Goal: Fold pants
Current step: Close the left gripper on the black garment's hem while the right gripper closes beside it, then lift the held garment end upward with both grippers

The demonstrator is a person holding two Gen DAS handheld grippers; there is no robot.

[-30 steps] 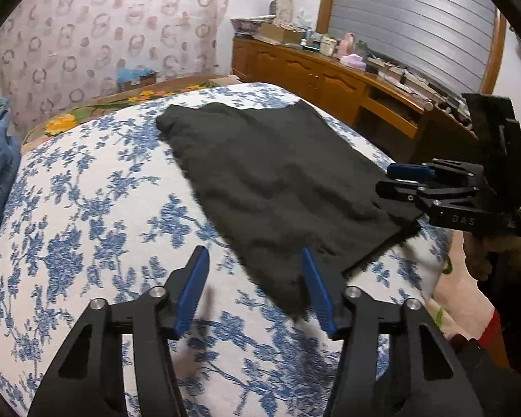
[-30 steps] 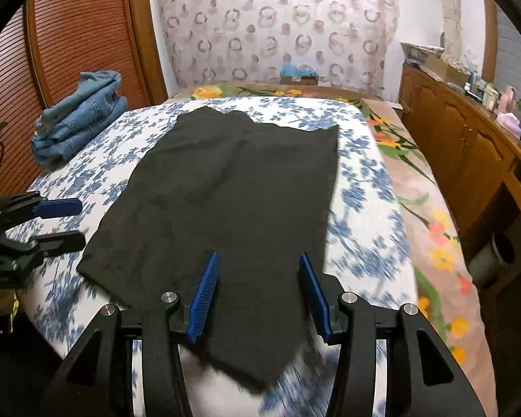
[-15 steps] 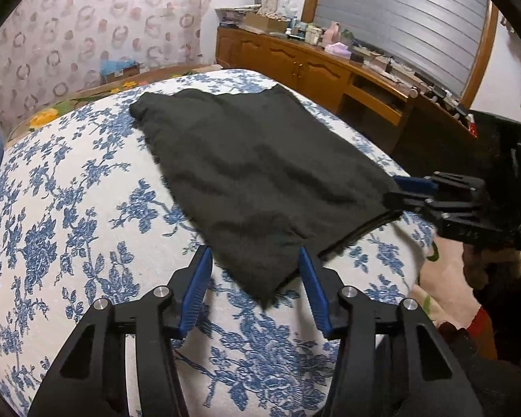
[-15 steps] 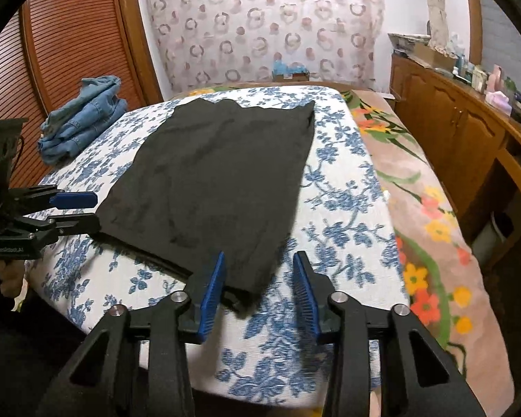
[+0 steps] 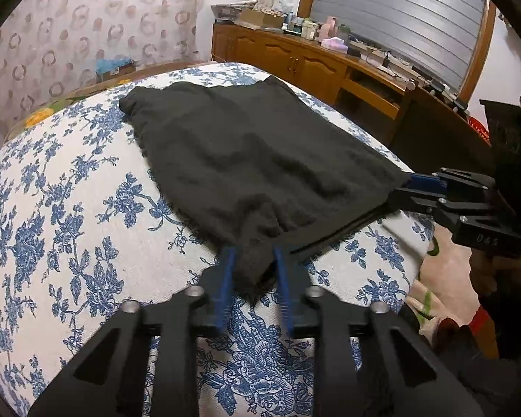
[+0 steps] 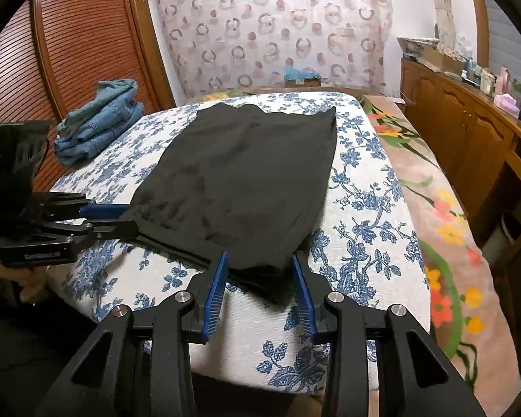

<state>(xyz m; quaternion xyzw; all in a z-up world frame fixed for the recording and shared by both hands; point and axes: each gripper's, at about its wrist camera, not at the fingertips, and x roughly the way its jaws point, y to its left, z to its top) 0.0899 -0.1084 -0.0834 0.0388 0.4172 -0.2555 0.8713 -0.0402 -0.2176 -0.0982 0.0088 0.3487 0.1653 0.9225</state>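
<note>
Black pants (image 5: 246, 160) lie folded flat on the blue-flowered bed (image 5: 69, 229); they also show in the right wrist view (image 6: 246, 173). My left gripper (image 5: 253, 260) is open, its blue pads straddling the near left corner of the pants. It shows from the side in the right wrist view (image 6: 121, 217). My right gripper (image 6: 260, 271) is open with its pads on either side of the near right corner. It shows in the left wrist view (image 5: 404, 189) at that corner's edge.
A pile of blue jeans (image 6: 100, 118) sits at the bed's far left by a wooden slatted door (image 6: 69, 45). A wooden sideboard (image 6: 469, 128) with clutter runs along the right. A flowered rug (image 6: 444, 229) covers the floor beside the bed.
Both grippers have moved forward onto the near corners of the pants. The left jaws have narrowed around its corner; the right jaws now straddle the cloth.
</note>
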